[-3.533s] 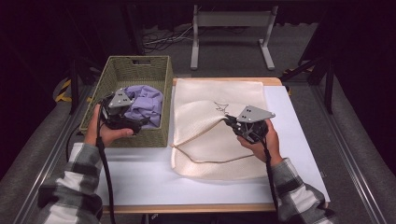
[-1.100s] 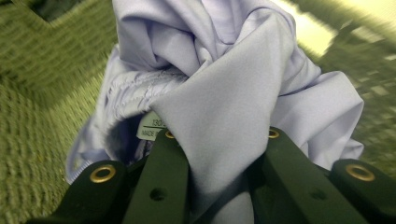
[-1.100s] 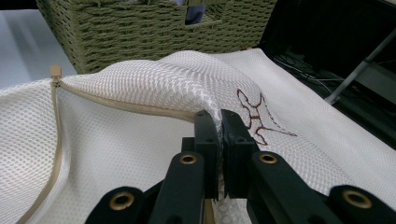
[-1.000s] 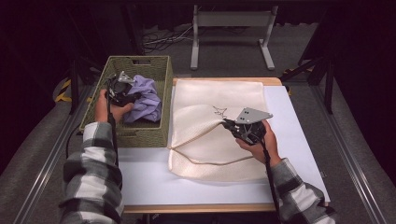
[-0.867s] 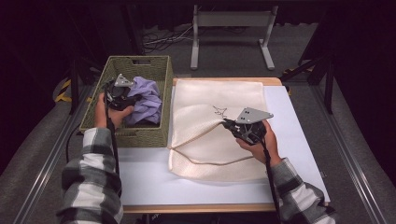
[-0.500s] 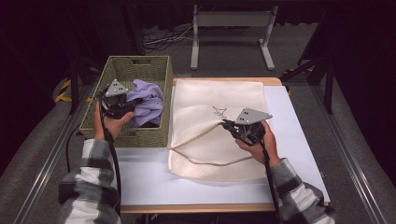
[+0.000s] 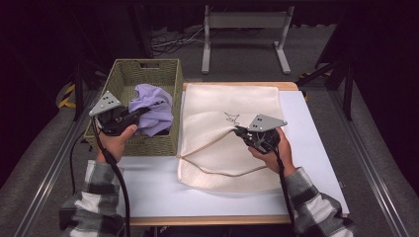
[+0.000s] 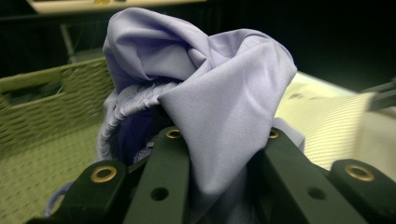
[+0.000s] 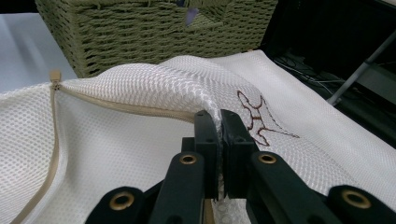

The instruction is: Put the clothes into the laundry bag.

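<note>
A lilac garment (image 7: 153,111) hangs bunched above the woven green basket (image 7: 127,74), and my left gripper (image 7: 137,115) is shut on it. In the left gripper view the lilac garment (image 8: 210,102) fills the space between the black fingers (image 8: 163,182). A cream mesh laundry bag (image 7: 232,106) lies flat on the white table, its zipper edge lifted. My right gripper (image 7: 238,131) is shut on the top layer of the bag by that opening. The right gripper view shows the mesh bag (image 9: 140,88) pinched at my right gripper (image 9: 219,126), with brown embroidery (image 9: 257,116) beside it.
The basket (image 9: 140,28) stands at the table's left, touching the bag's left edge. White table surface (image 7: 148,182) lies bare in front of the basket and right of the bag. A grey metal stand (image 7: 244,22) is on the floor beyond the table.
My left gripper reached into the basket, shut on the lilac garment and has lifted it up and toward the bag. The right gripper has kept its hold on the bag's edge.
</note>
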